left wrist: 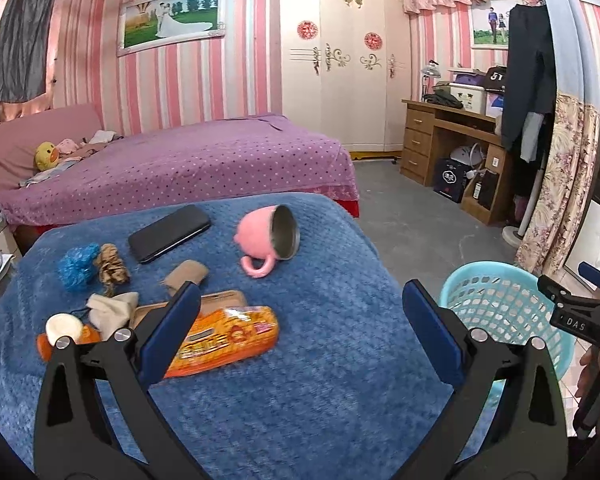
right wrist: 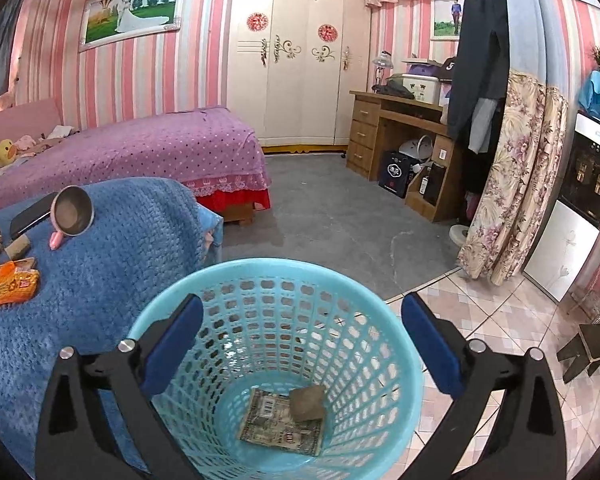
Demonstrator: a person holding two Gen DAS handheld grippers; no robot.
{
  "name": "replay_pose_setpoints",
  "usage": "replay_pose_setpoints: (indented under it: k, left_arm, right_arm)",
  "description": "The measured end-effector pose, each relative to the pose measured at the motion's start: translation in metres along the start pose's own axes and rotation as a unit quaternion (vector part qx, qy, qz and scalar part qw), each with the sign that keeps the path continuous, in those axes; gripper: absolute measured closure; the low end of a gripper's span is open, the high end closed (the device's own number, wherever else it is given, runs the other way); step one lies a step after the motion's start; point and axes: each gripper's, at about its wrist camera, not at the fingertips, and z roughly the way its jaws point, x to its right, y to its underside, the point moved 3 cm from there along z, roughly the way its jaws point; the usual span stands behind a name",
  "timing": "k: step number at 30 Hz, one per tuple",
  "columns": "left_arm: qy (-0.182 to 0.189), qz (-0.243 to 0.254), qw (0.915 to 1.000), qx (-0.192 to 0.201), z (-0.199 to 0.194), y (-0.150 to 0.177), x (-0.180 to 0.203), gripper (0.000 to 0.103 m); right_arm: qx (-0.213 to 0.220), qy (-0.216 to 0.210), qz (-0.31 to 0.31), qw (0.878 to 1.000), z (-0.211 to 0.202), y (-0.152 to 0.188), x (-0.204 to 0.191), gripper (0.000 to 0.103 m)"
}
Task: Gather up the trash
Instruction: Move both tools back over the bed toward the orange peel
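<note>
My left gripper (left wrist: 300, 320) is open over the blue blanket (left wrist: 308, 380), nothing between its fingers. Just past its left finger (left wrist: 172, 332) lies an orange snack wrapper (left wrist: 224, 336); further left are a crumpled blue ball (left wrist: 76, 266), a brown crumpled paper (left wrist: 112, 270), a beige wad (left wrist: 110, 310) and a brown scrap (left wrist: 186, 274). My right gripper (right wrist: 300, 340) hangs open above the light blue mesh basket (right wrist: 380, 320). On the basket's bottom lie a flat printed wrapper (right wrist: 276, 424) and a brown crumpled lump (right wrist: 308, 402). The basket (left wrist: 500, 308) stands right of the table.
A tipped pink cup (left wrist: 268, 240) and a black phone (left wrist: 168, 232) lie on the blanket, a wooden board (left wrist: 228, 300) under the wrapper. A purple bed (left wrist: 180, 164) is behind, a desk (left wrist: 440, 140) and wardrobe further back. A small dark stool (right wrist: 588, 348) stands on the tiles at right.
</note>
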Motion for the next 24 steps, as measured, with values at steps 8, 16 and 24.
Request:
replay_pose_setpoints:
  k: [8, 16, 24]
  left_arm:
    - [-0.031, -0.004, 0.9995, -0.004, -0.009, 0.008, -0.062, 0.005]
    - [-0.074, -0.032, 0.9966, -0.018, -0.014, 0.024, -0.139, 0.005]
    - [-0.116, -0.046, 0.9921, -0.018, -0.017, 0.044, -0.200, 0.005]
  right_arm:
    - [0.013, -0.030, -0.004, 0.999, -0.015, -0.004, -0.050, 0.005]
    - [0.033, -0.065, -0.021, 0.997, -0.024, -0.005, -0.112, 0.005]
    - [0.029, -0.094, -0.043, 0.994, -0.023, -0.003, -0.166, 0.005]
